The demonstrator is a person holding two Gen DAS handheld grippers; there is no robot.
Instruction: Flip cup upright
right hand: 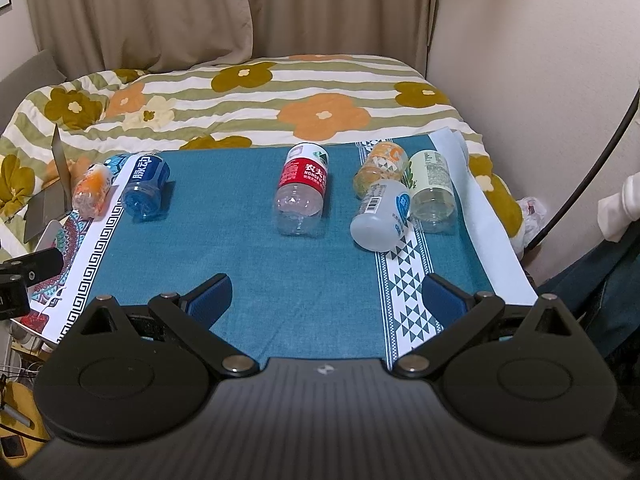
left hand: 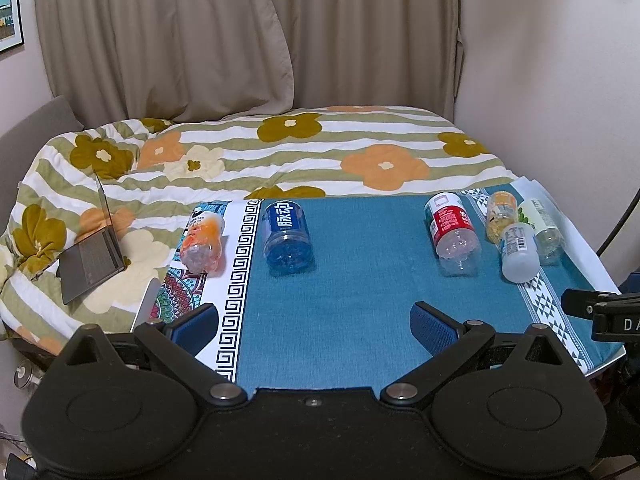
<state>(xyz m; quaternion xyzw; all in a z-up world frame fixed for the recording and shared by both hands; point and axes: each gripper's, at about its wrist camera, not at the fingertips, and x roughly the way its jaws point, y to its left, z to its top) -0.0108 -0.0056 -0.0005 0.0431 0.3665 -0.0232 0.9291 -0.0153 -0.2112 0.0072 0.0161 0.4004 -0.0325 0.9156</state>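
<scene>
Several plastic bottle-cups lie on their sides on a teal tablecloth. An orange one and a blue one lie at the left. A red-labelled clear one lies right of centre. A white one, a yellow-orange one and a pale green one cluster at the right. My left gripper is open and empty above the near table edge. My right gripper is open and empty, short of the red-labelled one and the white one.
A bed with a flowered quilt lies behind the table. An open laptop rests on it at the left. Curtains hang behind. The table's right edge runs near a wall and a dark cable.
</scene>
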